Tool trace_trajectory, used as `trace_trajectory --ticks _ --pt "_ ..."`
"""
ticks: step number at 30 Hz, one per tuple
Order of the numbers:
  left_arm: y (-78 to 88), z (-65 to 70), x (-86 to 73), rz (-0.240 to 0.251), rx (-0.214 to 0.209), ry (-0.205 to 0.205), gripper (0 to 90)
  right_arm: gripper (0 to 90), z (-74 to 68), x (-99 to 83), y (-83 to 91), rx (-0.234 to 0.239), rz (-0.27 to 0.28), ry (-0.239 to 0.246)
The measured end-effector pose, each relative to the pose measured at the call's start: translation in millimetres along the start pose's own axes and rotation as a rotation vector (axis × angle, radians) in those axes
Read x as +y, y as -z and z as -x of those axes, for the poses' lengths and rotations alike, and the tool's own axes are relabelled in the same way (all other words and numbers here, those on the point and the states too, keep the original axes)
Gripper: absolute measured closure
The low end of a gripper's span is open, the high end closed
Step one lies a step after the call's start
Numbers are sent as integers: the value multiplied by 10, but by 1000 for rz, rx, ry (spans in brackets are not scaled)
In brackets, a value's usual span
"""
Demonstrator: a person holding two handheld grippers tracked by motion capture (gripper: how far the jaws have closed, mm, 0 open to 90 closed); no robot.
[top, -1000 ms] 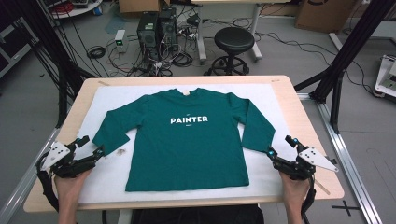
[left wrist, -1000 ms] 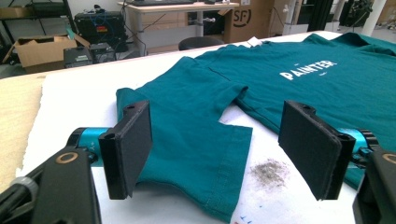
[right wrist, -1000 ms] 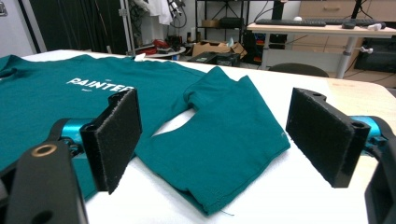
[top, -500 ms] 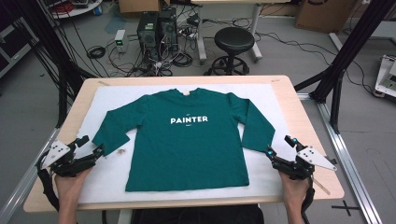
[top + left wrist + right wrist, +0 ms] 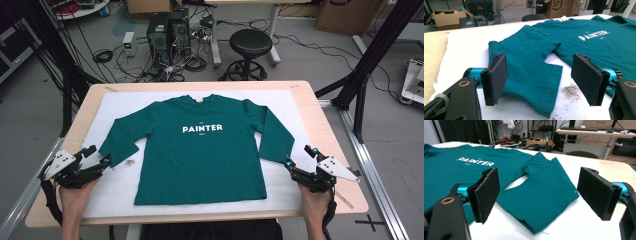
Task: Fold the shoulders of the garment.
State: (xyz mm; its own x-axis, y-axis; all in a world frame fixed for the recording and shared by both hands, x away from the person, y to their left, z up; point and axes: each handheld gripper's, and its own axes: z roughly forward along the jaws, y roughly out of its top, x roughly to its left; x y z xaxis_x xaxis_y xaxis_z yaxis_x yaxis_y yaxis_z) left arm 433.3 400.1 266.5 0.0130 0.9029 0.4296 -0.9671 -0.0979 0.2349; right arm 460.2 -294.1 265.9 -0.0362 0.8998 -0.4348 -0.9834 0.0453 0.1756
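Observation:
A dark green long-sleeved shirt (image 5: 202, 150) printed "PAINTER" lies flat, front up, on a white sheet (image 5: 120, 185) over the table. My left gripper (image 5: 97, 157) rests open near the table's front left, just short of the shirt's left cuff (image 5: 541, 82), which lies between and beyond its jaws. My right gripper (image 5: 300, 157) stands open at the front right, aimed at the right cuff (image 5: 544, 202). Nothing is held between either pair of pads.
A small grey smudge (image 5: 570, 90) marks the sheet beside the left cuff. The wooden table edge (image 5: 330, 120) borders the sheet. Beyond the table stand a black stool (image 5: 250, 45), computer towers (image 5: 167, 30) and cables; black frame legs (image 5: 365, 65) flank the sides.

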Motion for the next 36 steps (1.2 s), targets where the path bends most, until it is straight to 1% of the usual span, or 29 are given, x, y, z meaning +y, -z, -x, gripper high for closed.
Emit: trace_trajectory --ticks 2,3,4,5,7,8,9,10,11,12,13,14,17,18,19,20,21,22,23,24,26,27,28,29,31,33,34,35,36 --pt "-8 9 3 -7 20 1 285 187 -5 0 0 -2 -1 -4" --pt "-24 37 9 -24 41 -20 285 187 -5 1 -2 -2 -3 -3" --pt "-24 37 9 -24 41 -20 286 187 -5 1 -2 -2 -3 -3" --pt "-33 51 12 -34 46 -35 286 187 -5 2 -3 -4 -4 -3" --pt "-36 61 15 -38 45 -47 295 187 -7 2 -3 -7 -4 -5" --pt "-32 62 15 -37 38 -46 329 187 -13 1 -1 -9 -4 -7" --pt "-27 61 15 -36 33 -46 329 187 -13 1 -1 -9 -4 -7" --pt "-21 65 18 -39 32 -47 365 187 -15 2 -2 -10 -5 -6" --pt "-18 84 28 -38 42 -59 366 187 -15 2 -2 -11 -6 -5" --pt "-18 84 28 -38 42 -59 387 187 -16 2 -3 -13 -5 -4" --pt "-16 88 39 -40 32 -62 417 187 -17 2 -3 -14 -7 -3" --pt "-26 100 57 -45 10 -63 429 187 -17 2 -3 -15 -6 -3" --pt "-49 109 74 -59 -2 -64 459 187 -18 2 -2 -17 -6 -4" --pt "-78 116 86 -78 -21 -58 488 187 -19 2 -2 -17 -6 -4" --pt "-78 116 86 -78 -21 -58 509 187 -19 2 -2 -17 -6 -4" --pt "-92 117 91 -86 -37 -52 527 187 -20 2 -2 -18 -6 -3" --pt "-127 126 100 -88 -60 -30 535 187 -20 2 -2 -17 -6 -2" --pt "-127 126 100 -88 -60 -30 554 187 -21 2 -2 -18 -5 -2" --pt "-148 135 103 -101 -64 -34 563 187 -21 2 -2 -17 -4 0" --pt "-189 162 99 -147 -54 -56 570 187 -20 1 -2 -16 -4 1" --pt "-222 168 85 -185 -54 -54 579 187 -20 2 -2 -16 -6 0" --pt "-222 168 85 -185 -54 -54 579 187 -20 2 -2 -16 -6 0" --pt "-239 167 77 -206 -60 -52 583 187 -21 2 -3 -16 -6 1" --pt "-248 170 74 -216 -62 -54 585 187 -22 2 -3 -16 -6 1" --pt "-261 180 75 -228 -64 -66 590 187 -22 2 -4 -16 -6 1" --pt "-267 181 75 -236 -63 -67 596 187 -19 3 -6 -18 -7 5" --pt "-292 169 79 -260 -60 -55 599 187 -22 3 -6 -18 -8 4" --pt "-292 169 79 -260 -60 -55 599 187 -22 4 -8 -20 -7 6" --pt "-335 156 87 -299 -46 -41 600 187 -22 4 -9 -22 -8 6"
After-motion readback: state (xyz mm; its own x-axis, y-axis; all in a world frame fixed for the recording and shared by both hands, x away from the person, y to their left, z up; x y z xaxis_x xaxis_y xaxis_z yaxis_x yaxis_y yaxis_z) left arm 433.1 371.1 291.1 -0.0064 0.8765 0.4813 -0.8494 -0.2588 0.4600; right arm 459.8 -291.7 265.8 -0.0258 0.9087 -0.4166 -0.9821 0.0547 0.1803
